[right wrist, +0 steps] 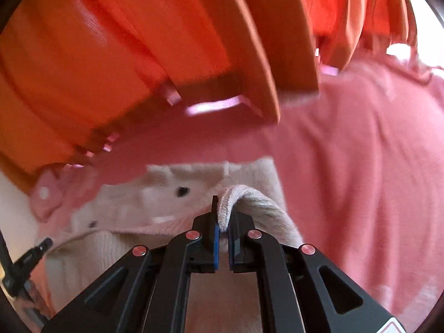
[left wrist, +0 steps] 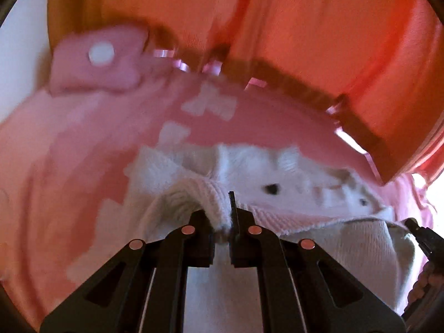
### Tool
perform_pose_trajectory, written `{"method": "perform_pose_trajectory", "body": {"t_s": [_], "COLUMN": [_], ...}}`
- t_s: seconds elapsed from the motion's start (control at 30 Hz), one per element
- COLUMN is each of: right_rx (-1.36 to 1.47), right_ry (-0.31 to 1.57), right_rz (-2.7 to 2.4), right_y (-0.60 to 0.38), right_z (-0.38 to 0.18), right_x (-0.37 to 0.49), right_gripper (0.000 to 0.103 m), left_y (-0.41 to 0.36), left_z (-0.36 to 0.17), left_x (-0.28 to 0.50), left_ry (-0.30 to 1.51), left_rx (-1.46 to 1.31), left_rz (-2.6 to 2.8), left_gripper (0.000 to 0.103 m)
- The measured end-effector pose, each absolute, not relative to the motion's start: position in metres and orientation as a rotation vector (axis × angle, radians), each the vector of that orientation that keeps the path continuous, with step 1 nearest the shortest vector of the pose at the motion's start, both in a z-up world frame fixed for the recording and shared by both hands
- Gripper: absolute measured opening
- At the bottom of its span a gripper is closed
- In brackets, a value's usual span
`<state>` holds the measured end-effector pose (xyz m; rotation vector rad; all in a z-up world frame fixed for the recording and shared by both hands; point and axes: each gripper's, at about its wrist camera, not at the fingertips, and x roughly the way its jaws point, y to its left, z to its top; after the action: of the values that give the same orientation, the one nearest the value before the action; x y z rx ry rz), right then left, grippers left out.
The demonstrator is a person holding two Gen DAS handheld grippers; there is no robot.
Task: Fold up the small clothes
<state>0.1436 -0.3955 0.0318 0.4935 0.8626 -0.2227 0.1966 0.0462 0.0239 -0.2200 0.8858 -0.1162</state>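
A small pink knitted sweater [left wrist: 83, 144] with a white patterned front [left wrist: 249, 166] and a ribbed white hem fills both views, blurred by motion. My left gripper [left wrist: 222, 219] is shut on the ribbed hem [left wrist: 211, 194]. My right gripper [right wrist: 223, 219] is shut on another part of the same hem [right wrist: 236, 197]. The sweater [right wrist: 347, 166] shows pink at the right of the right wrist view, with its white part [right wrist: 166, 194] at the centre. The right gripper's tip [left wrist: 419, 233] shows at the right edge of the left wrist view. The left gripper's tip [right wrist: 41, 245] shows at the lower left of the right wrist view.
An orange pleated curtain [left wrist: 277, 27] hangs behind the sweater and also fills the top of the right wrist view [right wrist: 125, 41]. A white wall [left wrist: 25, 41] shows at the left. Bright light comes from the far right [right wrist: 399, 48].
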Motion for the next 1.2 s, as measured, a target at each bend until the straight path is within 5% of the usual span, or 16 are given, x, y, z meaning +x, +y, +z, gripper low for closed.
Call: {"method": "perform_pose_trajectory", "body": {"t_s": [0.13, 0.2, 0.27, 0.37, 0.53, 0.63, 0.67, 0.7, 0.73, 0.77, 0.8, 1.0, 1.2], "right_rx": [0.485, 0.516, 0.54, 0.511, 0.288, 0.129, 0.105, 0.109, 0.142, 0.179, 0.217, 0.509, 0.43], "right_ry": [0.851, 0.769, 0.675, 0.695, 0.969, 1.028, 1.027, 1.028, 1.022, 1.011, 0.982, 0.687, 0.931], "right_rz": [-0.243, -0.261, -0.299, -0.258, -0.118, -0.156, -0.166, -0.175, -0.174, -0.167, -0.158, -0.084, -0.243], "right_y": [-0.401, -0.409, -0.417, -0.416, -0.38, -0.366, -0.365, -0.367, -0.373, -0.378, -0.383, -0.425, -0.429], "right_z": [0.024, 0.042, 0.061, 0.068, 0.032, 0.015, 0.013, 0.014, 0.016, 0.019, 0.025, 0.067, -0.004], "right_x": [0.149, 0.137, 0.124, 0.12, 0.134, 0.143, 0.145, 0.148, 0.15, 0.151, 0.151, 0.148, 0.187], "right_gripper": [0.008, 0.033, 0.056, 0.058, 0.063, 0.05, 0.029, 0.01, 0.008, 0.006, 0.005, 0.005, 0.005], "left_y": [0.046, 0.047, 0.049, 0.048, 0.033, 0.032, 0.033, 0.035, 0.037, 0.037, 0.037, 0.058, 0.064], "left_z": [0.012, 0.017, 0.02, 0.033, 0.039, 0.015, 0.009, 0.004, 0.003, 0.006, 0.01, 0.041, -0.006], "left_x": [0.208, 0.208, 0.208, 0.199, 0.183, 0.194, 0.198, 0.2, 0.202, 0.204, 0.205, 0.228, 0.248], "left_ry": [0.91, 0.905, 0.915, 0.856, 0.838, 0.948, 0.97, 0.989, 0.989, 0.975, 0.963, 0.833, 0.916], "left_rx": [-0.214, -0.234, -0.299, -0.286, -0.053, 0.012, 0.011, 0.004, -0.014, -0.016, -0.012, -0.214, -0.227], "left_rz": [-0.108, -0.118, -0.149, -0.151, -0.159, -0.126, -0.119, -0.134, -0.157, -0.159, -0.157, -0.175, -0.111], "left_gripper": [0.012, 0.02, 0.055, 0.08, 0.092, 0.086, 0.065, 0.058, 0.046, 0.022, 0.013, 0.008, 0.008]}}
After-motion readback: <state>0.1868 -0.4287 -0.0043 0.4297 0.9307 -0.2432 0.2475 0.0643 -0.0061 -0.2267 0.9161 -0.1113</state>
